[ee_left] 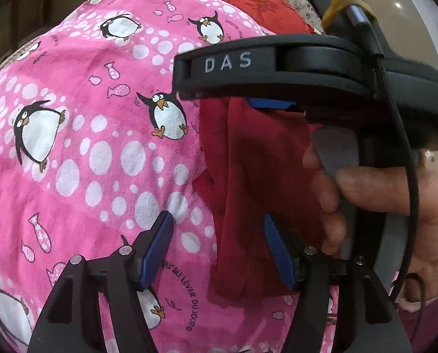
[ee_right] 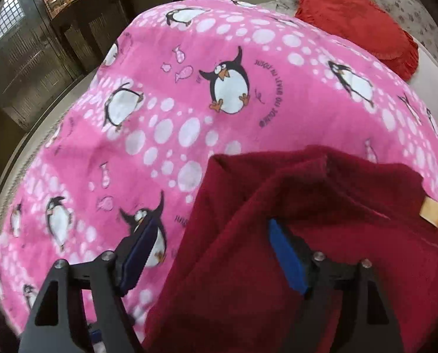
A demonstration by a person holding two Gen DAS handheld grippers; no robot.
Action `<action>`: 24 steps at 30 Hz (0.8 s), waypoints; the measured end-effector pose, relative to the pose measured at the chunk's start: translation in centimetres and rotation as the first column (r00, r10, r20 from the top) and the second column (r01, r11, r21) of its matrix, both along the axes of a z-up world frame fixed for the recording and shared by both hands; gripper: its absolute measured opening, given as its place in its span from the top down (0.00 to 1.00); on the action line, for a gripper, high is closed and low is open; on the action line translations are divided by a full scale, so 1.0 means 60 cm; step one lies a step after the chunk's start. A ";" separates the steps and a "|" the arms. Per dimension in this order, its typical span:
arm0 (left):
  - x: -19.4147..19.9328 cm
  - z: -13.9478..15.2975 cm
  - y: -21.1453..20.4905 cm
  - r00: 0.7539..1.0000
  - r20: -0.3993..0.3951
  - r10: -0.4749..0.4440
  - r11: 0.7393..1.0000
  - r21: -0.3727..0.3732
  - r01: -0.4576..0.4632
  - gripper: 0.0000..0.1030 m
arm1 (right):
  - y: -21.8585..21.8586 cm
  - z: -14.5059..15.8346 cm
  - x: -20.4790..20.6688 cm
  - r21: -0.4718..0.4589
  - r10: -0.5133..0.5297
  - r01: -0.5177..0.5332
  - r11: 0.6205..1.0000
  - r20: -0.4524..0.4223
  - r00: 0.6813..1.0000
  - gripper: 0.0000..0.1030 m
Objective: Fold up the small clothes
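A dark red garment (ee_right: 292,206) lies bunched on a pink penguin-print blanket (ee_right: 175,103); a tan label (ee_right: 432,213) shows on its right side. In the left wrist view the garment (ee_left: 248,176) hangs down in front of the other gripper. My left gripper (ee_left: 219,244) is open, its blue pads on either side of the hanging red cloth. My right gripper (ee_right: 210,253) is open, with the cloth's edge lying between its pads. It also shows from outside in the left wrist view (ee_left: 266,97), held by a hand (ee_left: 380,194), with red cloth hanging under its jaw.
A red ruffled cushion (ee_right: 360,20) and a floral pillow (ee_right: 410,3) lie at the far end of the bed. Dark wooden furniture (ee_right: 42,53) stands to the left beyond the blanket's edge.
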State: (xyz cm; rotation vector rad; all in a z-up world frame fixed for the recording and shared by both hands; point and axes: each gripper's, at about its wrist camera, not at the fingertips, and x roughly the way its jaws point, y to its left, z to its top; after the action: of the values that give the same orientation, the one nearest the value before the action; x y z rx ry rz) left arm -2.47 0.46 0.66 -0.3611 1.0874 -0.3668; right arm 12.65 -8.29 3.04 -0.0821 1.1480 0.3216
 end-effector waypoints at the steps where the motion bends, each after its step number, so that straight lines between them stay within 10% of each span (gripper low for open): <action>1: 0.000 0.000 0.004 1.000 -0.004 0.000 1.000 -0.003 0.000 0.57 | -0.004 0.001 0.000 0.020 -0.013 0.012 1.000 0.014 1.000 0.22; 4: 0.002 0.004 0.002 1.000 -0.008 -0.011 1.000 0.012 0.011 0.57 | -0.030 0.014 -0.001 0.001 -0.058 0.058 0.998 0.025 0.998 0.79; 6: 0.008 0.007 -0.001 1.000 -0.010 -0.016 1.000 0.025 0.016 0.57 | -0.056 0.024 -0.001 0.073 -0.060 0.060 0.996 0.002 0.998 0.88; 24: 0.033 0.019 -0.027 1.000 -0.009 -0.023 0.999 0.031 0.024 0.57 | -0.112 0.084 -0.046 0.231 -0.081 0.066 0.971 0.053 0.995 0.93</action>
State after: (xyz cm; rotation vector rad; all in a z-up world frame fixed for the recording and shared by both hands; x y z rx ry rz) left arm -0.47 -1.16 1.80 -0.3224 1.1052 -0.3688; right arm 9.92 -15.01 8.06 0.1522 1.0431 0.3808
